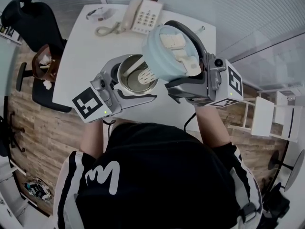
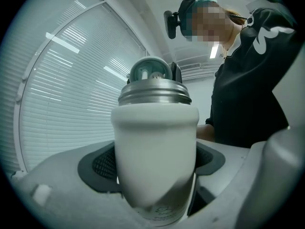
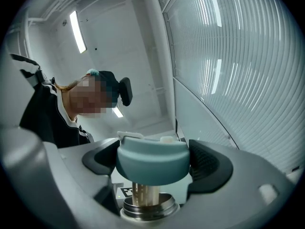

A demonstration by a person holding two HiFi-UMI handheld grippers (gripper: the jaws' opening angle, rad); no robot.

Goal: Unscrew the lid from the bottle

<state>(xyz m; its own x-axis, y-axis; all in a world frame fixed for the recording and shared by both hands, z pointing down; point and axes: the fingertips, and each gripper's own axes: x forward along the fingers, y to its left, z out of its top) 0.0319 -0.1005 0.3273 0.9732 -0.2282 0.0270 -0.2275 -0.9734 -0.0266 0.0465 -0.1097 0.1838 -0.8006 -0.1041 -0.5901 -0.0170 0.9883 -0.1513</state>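
My left gripper (image 1: 136,82) is shut on a white bottle (image 1: 137,75) with a steel threaded neck, held above the table. In the left gripper view the bottle (image 2: 155,147) stands upright between the pads and fills the middle. My right gripper (image 1: 174,58) is shut on the pale teal lid (image 1: 169,54), which is off the neck and tilted just right of the open mouth. In the right gripper view the lid (image 3: 153,159) hangs above the steel mouth (image 3: 148,208), and a tube (image 3: 143,192) under it reaches down into the mouth. The lid (image 2: 150,70) also shows above the neck.
A white table (image 1: 81,51) lies below, with a desk phone (image 1: 143,14) and a small round object (image 1: 100,13) at its far edge. A black chair (image 1: 28,18) and a brown seat (image 1: 45,63) stand to the left, white shelving (image 1: 267,116) to the right.
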